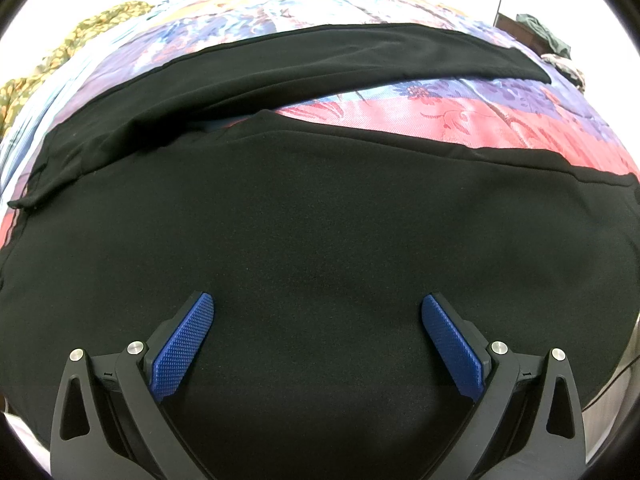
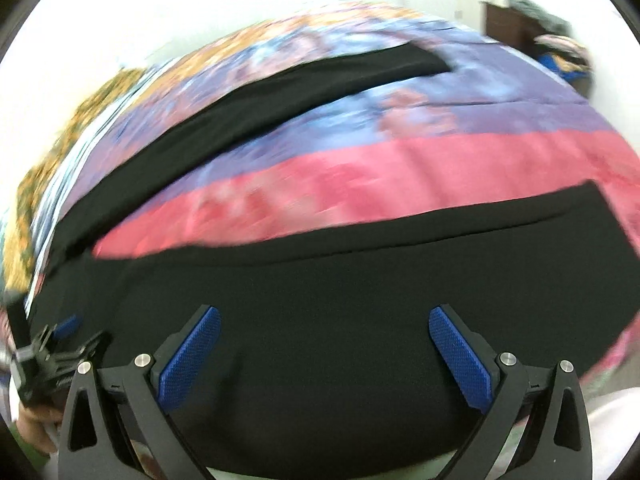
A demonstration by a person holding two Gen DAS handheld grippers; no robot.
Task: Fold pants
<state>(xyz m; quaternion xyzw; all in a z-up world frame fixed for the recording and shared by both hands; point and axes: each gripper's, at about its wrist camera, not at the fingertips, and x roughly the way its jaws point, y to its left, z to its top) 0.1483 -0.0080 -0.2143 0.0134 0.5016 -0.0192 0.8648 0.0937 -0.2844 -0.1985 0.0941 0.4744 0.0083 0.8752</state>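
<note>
Black pants (image 1: 320, 208) lie spread on a flowered pink and purple bedspread (image 1: 500, 116). The two legs fan apart: the near leg fills the foreground, the far leg (image 1: 340, 56) runs across the back. My left gripper (image 1: 318, 308) hovers open over the near leg, blue pads (image 1: 184, 344) wide apart with only cloth behind them. The right wrist view is blurred; it shows the same pants (image 2: 340, 280) with the far leg (image 2: 300, 88) at the back. My right gripper (image 2: 324, 320) is open above the near leg. The left gripper (image 2: 56, 344) shows at the lower left, held by a hand.
A yellow-green patterned cloth (image 1: 80, 36) lies at the bed's far left. A dark wooden cabinet (image 2: 512, 28) with heaped clothes (image 2: 560, 44) stands at the far right by a white wall. The bed's near edge (image 2: 612, 360) curves away at the lower right.
</note>
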